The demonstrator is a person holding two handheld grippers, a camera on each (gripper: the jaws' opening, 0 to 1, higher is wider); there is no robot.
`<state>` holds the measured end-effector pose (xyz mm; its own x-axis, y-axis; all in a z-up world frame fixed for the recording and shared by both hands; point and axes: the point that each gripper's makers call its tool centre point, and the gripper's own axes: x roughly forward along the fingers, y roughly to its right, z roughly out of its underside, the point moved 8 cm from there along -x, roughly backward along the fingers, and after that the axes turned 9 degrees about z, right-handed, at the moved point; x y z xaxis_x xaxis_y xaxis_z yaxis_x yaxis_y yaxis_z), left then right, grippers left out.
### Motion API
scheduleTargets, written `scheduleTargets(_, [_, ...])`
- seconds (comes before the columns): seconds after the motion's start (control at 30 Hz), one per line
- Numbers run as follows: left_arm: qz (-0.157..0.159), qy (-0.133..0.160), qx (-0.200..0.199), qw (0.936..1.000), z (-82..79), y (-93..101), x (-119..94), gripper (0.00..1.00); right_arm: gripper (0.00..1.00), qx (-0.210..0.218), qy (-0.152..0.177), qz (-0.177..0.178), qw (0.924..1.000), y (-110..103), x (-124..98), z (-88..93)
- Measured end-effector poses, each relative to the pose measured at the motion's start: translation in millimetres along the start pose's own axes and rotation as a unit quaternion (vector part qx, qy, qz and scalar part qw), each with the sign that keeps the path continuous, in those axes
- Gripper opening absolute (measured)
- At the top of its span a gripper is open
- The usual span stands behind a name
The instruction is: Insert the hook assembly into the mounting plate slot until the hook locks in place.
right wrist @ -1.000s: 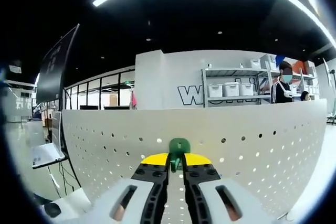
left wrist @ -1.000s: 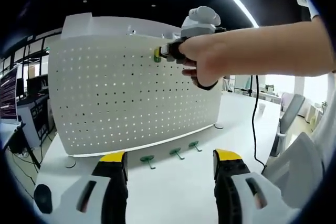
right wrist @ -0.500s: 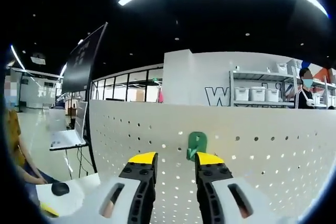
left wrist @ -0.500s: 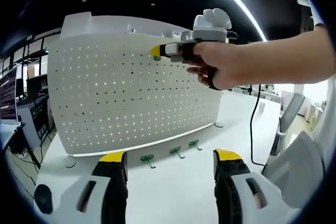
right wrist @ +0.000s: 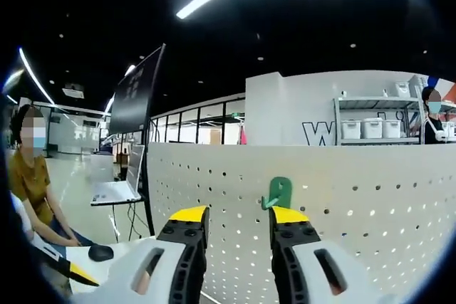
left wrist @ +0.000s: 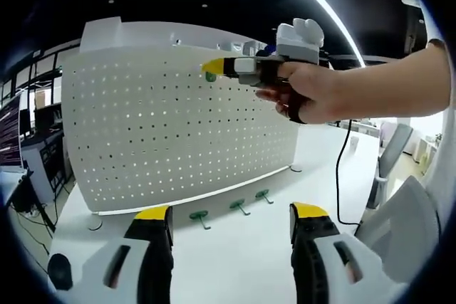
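A white pegboard mounting plate (left wrist: 178, 126) stands upright on the table. One green hook (right wrist: 278, 193) hangs in a hole near the plate's top edge, seen small as the green hook (left wrist: 211, 76) in the left gripper view. My right gripper (right wrist: 237, 215) is open, a little back from that hook and not touching it. A hand holds the same right gripper (left wrist: 212, 67) beside the plate's upper part. Low over the table, my left gripper (left wrist: 230, 215) is open with nothing between its jaws. Three more green hooks (left wrist: 239, 206) lie on the table at the plate's foot.
The white table (left wrist: 235, 261) extends in front of the plate. A black cable (left wrist: 340, 176) hangs at the right. In the right gripper view, a seated person (right wrist: 28, 176), a laptop (right wrist: 114, 191), a mouse (right wrist: 100, 252) and a dark monitor (right wrist: 135, 90) are at the left.
My right gripper has opened, let go of the green hook, which stays in the plate, and drawn back from it. The left gripper has held still.
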<state>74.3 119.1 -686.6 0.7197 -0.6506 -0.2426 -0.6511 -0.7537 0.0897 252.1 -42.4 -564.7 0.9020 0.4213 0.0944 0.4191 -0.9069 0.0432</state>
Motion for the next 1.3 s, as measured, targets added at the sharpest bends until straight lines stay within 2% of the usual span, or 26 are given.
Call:
scheduleTargets(0.23, [0.002, 0.000, 0.000, 1.0000, -0.6, -1.0, -1.8, 0.69, 0.33, -0.010, 0.008, -0.027, 0.9995, 2.8, -12.0, -0.8])
scheduleTargets(0.77, [0.006, -0.001, 0.006, 1.0000, -2.4, -2.5, -2.4, 0.69, 0.37, -0.010, 0.009, -0.048, 0.9988, 4.4, -30.5, 2.7])
scheduleTargets(1.0, [0.008, -0.003, 0.006, 0.9999, -2.1, -4.2, -2.6, 0.69, 0.44, -0.008, 0.001, -0.068, 0.9977, 12.3, -51.7, 12.6])
scheduleTargets(1.3, [0.010, -0.005, 0.008, 0.9999, -2.3, -6.7, -2.5, 0.69, 0.47, -0.004, -0.022, -0.081, 0.9965, 20.4, -79.4, 29.4])
